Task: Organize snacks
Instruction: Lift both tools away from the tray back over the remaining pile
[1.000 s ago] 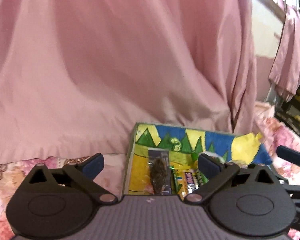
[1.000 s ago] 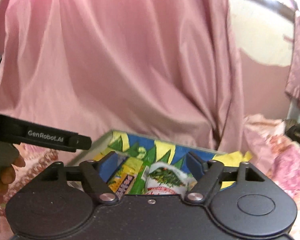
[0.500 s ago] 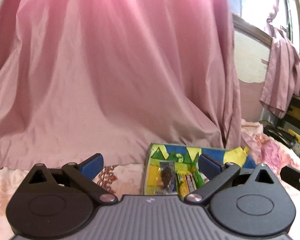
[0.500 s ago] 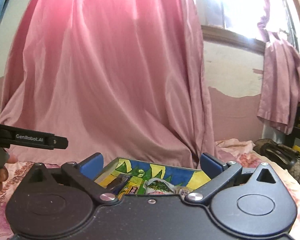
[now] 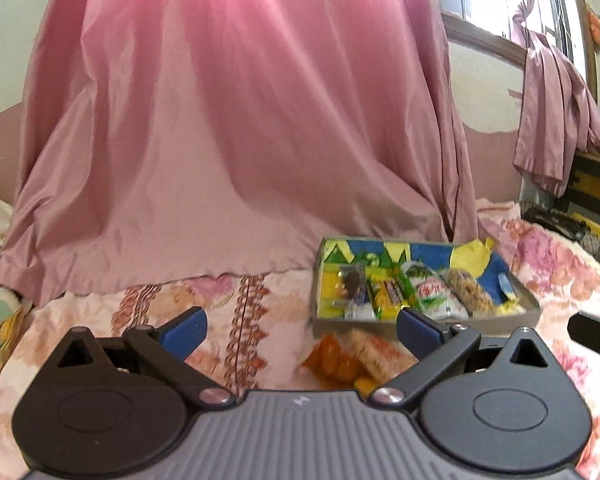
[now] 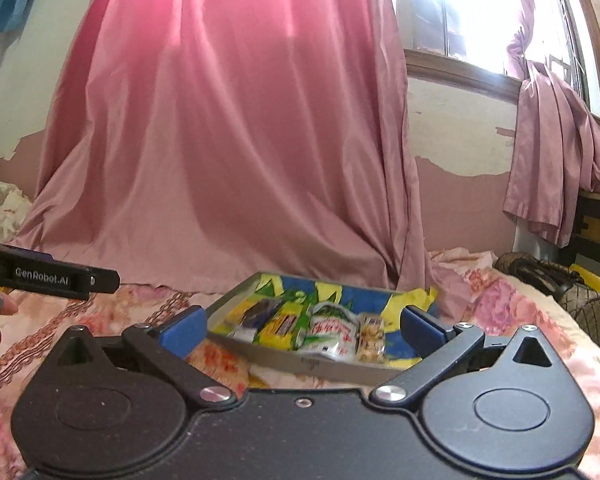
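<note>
- Snacks in bright wrappers [image 5: 404, 294] lie side by side inside a shallow grey tray [image 5: 424, 325] on the floral bed [image 5: 236, 320], seemingly sorted.
- Orange packets [image 5: 354, 356] remain outside, touching the tray's near wall.
- Left hand-held gripper [image 5: 300, 326] and right hand-held gripper [image 6: 302, 326] both gape, empty.

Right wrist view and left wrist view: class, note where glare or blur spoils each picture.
Right wrist view: the window blows out white, washing the pink curtain top. Left wrist view: the loose snack packets before the tray are smeared.
</note>
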Tool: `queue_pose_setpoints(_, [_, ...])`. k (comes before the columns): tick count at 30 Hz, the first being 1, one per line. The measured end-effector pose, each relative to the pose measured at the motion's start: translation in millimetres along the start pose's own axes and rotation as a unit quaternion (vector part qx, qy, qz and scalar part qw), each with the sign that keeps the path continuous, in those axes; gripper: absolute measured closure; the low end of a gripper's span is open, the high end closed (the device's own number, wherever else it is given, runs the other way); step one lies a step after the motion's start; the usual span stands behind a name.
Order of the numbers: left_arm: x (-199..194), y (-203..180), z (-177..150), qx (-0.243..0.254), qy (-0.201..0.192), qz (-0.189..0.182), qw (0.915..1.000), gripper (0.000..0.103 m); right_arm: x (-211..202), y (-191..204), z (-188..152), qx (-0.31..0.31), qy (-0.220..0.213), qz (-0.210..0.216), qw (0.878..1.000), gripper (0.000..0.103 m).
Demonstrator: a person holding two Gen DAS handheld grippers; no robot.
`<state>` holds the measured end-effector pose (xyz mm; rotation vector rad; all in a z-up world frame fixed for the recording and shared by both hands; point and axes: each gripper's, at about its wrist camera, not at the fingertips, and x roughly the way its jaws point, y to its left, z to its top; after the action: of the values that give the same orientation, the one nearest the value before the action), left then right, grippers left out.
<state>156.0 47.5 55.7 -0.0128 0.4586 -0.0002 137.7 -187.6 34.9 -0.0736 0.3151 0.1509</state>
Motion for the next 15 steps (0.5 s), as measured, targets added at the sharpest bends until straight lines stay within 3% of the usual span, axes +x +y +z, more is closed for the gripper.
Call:
queue_pose_setpoints(6, [-26.6, -0.9, -28.6, 0.006, 0.006, 0.005, 0.9999, 0.0, -21.9, 3.0, -12.4, 0.006, 0.022, 0.006, 1.0, 0.001])
queue_pose_setpoints(15, [-32.5, -9.8, -57.8, 0.017, 0.053, 0.0, 0.9984, 0.0, -32.8, -0.9, -35.8, 0.016, 0.074, 0.005, 0.997, 0.001])
